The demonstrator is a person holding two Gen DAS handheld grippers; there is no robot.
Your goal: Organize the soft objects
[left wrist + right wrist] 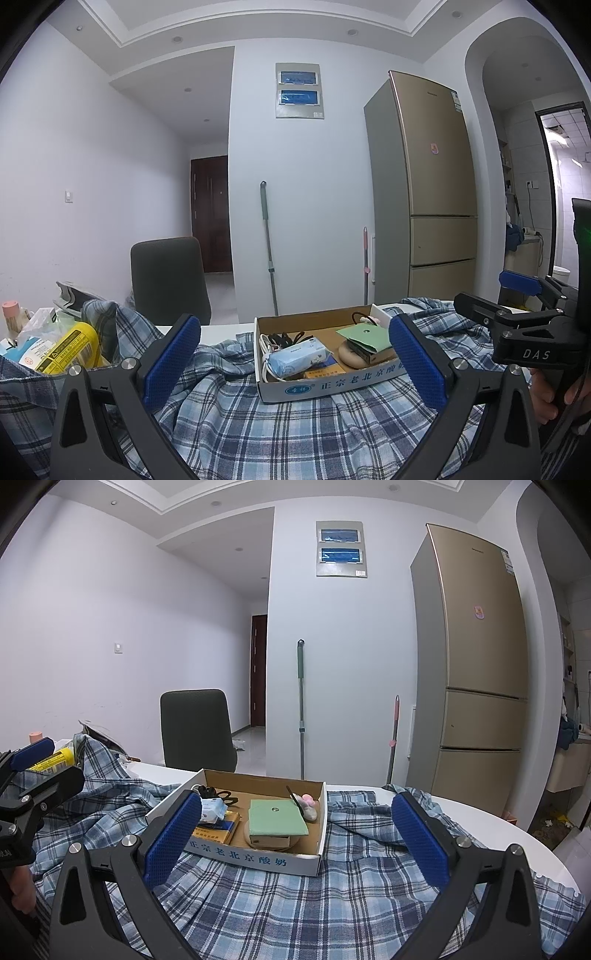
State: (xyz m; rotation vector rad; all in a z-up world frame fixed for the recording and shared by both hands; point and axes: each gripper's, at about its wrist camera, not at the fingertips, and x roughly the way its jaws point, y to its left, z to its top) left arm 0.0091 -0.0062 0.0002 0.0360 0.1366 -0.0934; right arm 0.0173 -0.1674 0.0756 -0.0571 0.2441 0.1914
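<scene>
Blue-and-white plaid cloth (258,424), rumpled, spread over a white tabletop (480,823) and covering most of its near side; it lies under and around a shallow open cardboard box (295,389) with blue printed characters on its white front wall. The left gripper (295,365), seen in the left wrist view, hovers just above the cloth, its blue-padded fingers (170,363) spread wide and holding nothing; the box shows between them. The right gripper (297,836), in the right wrist view, is likewise spread wide and empty above the cloth, with the box near its left finger.

Box contents: a blue-and-white tissue packet (299,356) at left, a coiled white cable (266,360) beside it, and a pale green paper sleeve (277,818) lying on a brown box (269,840) over a round tan disc. A yellow labelled bag (62,349) stands at the far left of the table, with the cloth bunched against it.

Background: a dark grey chair back (197,729) beyond the table, a gold-coloured refrigerator (480,664) at far right, and a green-handled mop (301,709) leaning on the white wall.
</scene>
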